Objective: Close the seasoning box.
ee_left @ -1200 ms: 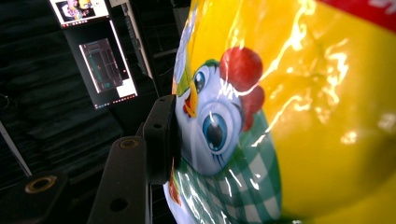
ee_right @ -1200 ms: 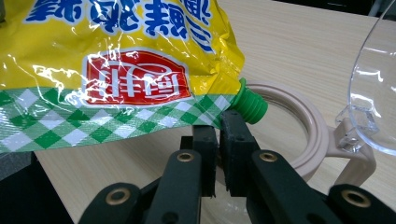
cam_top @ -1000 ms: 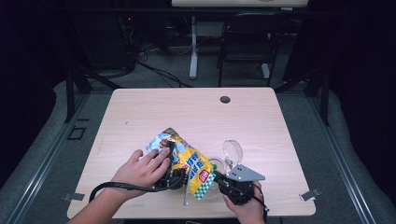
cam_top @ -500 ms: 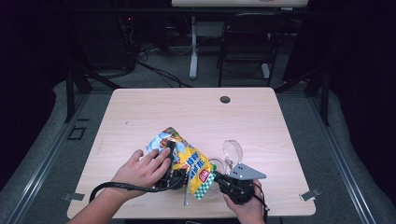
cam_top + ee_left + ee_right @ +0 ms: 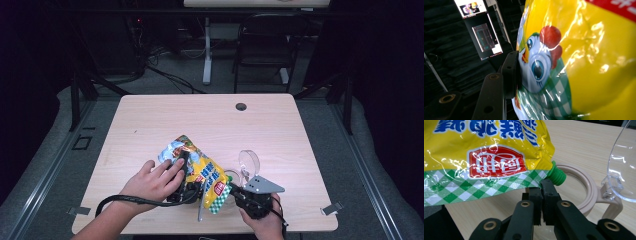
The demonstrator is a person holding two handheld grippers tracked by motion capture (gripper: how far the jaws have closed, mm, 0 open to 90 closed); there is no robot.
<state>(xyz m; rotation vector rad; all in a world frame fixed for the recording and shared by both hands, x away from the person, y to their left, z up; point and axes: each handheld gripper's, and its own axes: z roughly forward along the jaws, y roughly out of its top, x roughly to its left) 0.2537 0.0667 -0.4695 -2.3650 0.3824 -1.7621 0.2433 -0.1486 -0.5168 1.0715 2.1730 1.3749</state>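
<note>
- Pinching the checked bottom seam of the yellow pouch (image 5: pixel 486 157), the right gripper (image 5: pixel 541 195) has its jaws clenched together on the thin film just beside the green cap (image 5: pixel 556 176).
- The left gripper (image 5: pixel 184 176) clasps the pouch's fat body: one black pad (image 5: pixel 511 72) presses flat against the printed side by the cartoon chick, while the other jaw is hidden behind the bag, so this reads as a wide grasp rather than slack jaws.
- The pouch lies at the near middle of the table (image 5: pixel 165 115), raised a little off the wood between the two grippers, its cap end turned toward the person's right and near edge.
- Just right of the cap stands a beige ring holder (image 5: pixel 589 192) with a clear plastic scoop-like piece (image 5: pixel 624 170) rising from it; the spout sits over the ring's rim but not inside it.
- Judging by this, the bag has been secured and brought to the holder. The cap is on, so opening it and pouring or seating the spout appear to remain.
- A small dark grommet (image 5: pixel 241 106) sits far across the table, well apart from the work.
</note>
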